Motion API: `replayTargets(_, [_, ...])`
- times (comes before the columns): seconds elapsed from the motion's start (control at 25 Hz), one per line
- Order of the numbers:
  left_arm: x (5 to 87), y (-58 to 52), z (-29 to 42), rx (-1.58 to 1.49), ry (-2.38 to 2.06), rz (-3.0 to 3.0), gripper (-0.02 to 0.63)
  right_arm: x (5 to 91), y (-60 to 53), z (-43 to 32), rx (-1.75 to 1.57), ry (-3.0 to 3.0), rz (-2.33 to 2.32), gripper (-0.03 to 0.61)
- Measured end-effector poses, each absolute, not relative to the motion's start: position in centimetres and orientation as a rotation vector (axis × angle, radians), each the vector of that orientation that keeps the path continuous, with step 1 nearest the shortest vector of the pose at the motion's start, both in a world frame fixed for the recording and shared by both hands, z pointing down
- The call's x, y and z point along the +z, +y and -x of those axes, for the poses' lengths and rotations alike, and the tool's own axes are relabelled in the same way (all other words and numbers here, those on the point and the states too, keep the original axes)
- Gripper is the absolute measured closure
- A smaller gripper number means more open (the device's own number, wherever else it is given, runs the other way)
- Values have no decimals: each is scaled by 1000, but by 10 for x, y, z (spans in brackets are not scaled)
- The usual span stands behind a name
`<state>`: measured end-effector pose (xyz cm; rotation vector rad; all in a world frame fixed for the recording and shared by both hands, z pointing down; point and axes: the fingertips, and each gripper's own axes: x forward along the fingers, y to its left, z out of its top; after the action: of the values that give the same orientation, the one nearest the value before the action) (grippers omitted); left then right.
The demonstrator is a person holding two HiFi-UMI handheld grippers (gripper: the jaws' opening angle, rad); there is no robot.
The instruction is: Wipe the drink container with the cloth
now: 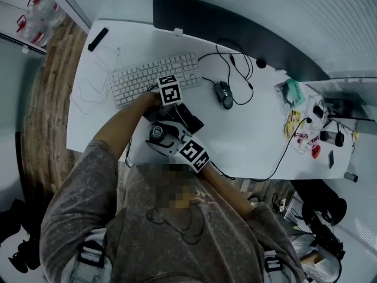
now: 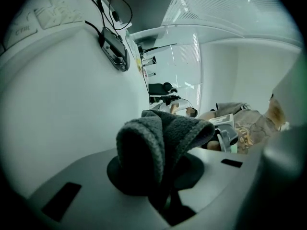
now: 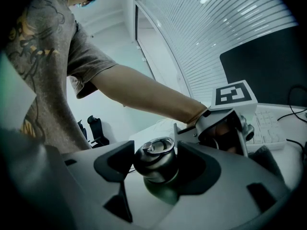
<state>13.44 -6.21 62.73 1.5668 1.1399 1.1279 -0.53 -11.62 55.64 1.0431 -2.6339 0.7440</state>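
A silver drink can with a pull-tab top stands upright between the dark pads of my right gripper, which is shut on it. In the head view the can is held just above the white table's front edge, in front of the person's chest. My left gripper is shut on a folded dark grey cloth that bulges up from its jaws. In the head view, the left gripper and its cloth sit just to the right of the can, close to it. I cannot tell whether they touch.
On the white table lie a white keyboard, a black mouse with looping cables, a black remote and small items at the far right. A dark monitor lines the back edge. Wooden floor is at the left.
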Motion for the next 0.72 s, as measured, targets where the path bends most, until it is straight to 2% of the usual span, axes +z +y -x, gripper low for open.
replayTargets(0.72, [624, -97, -119, 1048, 960, -1604, 541, 556, -116, 4, 749, -2646, -1049, 296])
